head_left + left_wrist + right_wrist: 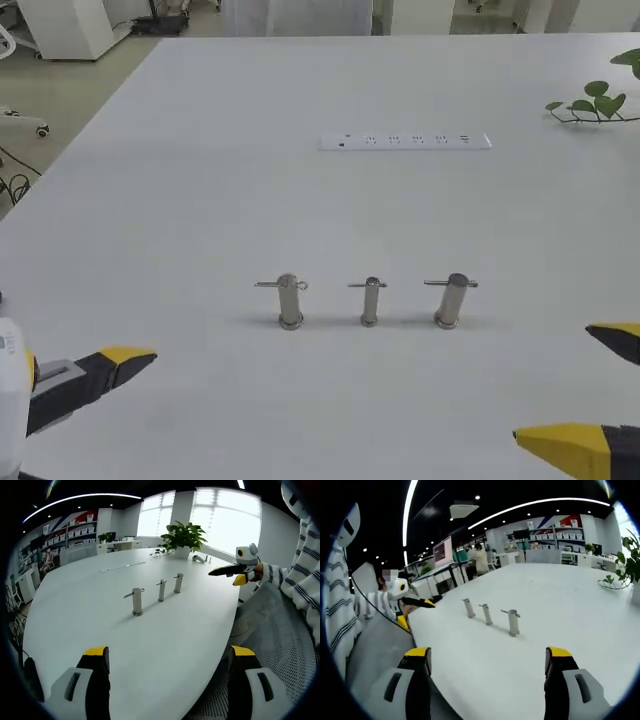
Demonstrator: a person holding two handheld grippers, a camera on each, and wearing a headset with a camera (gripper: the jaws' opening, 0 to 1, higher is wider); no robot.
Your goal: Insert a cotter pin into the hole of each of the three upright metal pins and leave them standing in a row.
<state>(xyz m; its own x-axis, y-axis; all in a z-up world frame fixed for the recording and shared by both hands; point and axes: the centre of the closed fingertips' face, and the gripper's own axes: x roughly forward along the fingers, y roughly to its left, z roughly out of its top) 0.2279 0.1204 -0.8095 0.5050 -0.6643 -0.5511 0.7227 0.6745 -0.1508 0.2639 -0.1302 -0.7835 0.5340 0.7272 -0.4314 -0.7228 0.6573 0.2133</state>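
three metal pins (370,301) in a row mid-table (200,180); power strip (405,142) behind

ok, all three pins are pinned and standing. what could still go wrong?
The left cotter pin and its neighbours stick out sideways; a passing jaw could snag one and tip its pin. The middle pin is slimmest, so likely first to topple if the table is bumped. The left gripper and right gripper are open, facing the row; a forward sweep could hit it.
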